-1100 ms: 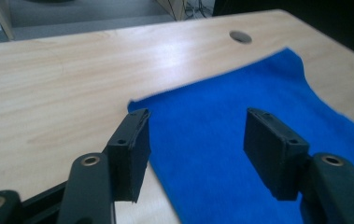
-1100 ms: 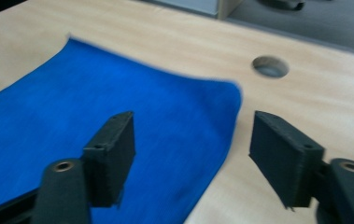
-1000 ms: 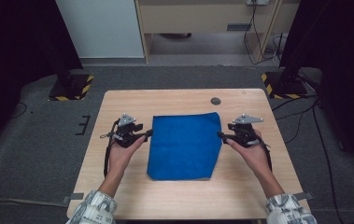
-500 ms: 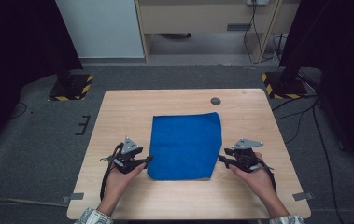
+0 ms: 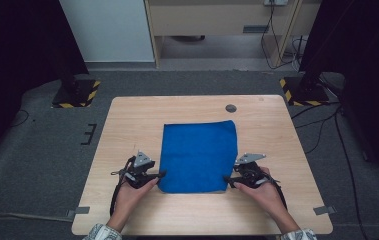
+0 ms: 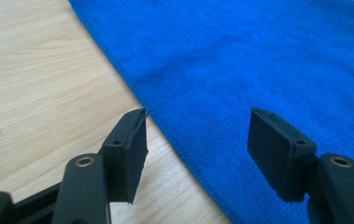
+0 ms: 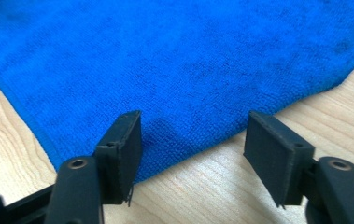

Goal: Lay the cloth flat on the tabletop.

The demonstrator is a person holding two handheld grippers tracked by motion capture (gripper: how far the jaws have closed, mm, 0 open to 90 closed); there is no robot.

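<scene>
— Where are your jaws?

— My left gripper (image 5: 161, 174) and right gripper (image 5: 228, 179) sit at the cloth's near corners. Both pairs of jaws have just been opening and stand apart, gripping nothing.

— And the cloth?

— The blue cloth (image 5: 198, 155) lies flat mid-bench (image 5: 127, 120), its long axis running away from me.

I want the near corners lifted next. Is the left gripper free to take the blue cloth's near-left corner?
Probably yes: the left gripper stands open beside the blue cloth, nothing between.
</scene>
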